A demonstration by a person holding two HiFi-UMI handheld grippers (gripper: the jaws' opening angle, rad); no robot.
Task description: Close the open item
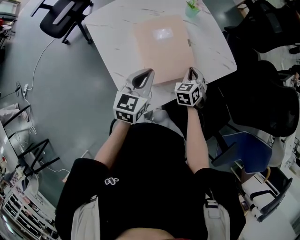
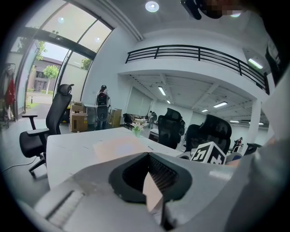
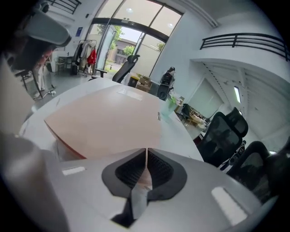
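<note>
A flat peach-coloured folder-like item lies on the white marble table, its cover down and flat in the head view. In the right gripper view its near corner shows a thin red edge under the cover. My left gripper hovers at the item's near left corner with its jaws together and nothing between them. At the near right corner my right gripper has its jaws pressed into a thin slit, empty, just short of the item's edge.
A small green cup with a plant stands at the table's far edge. A black office chair is beyond the table's left corner, dark chairs crowd the right side, and a blue seat is beside me. Cables lie on the floor at left.
</note>
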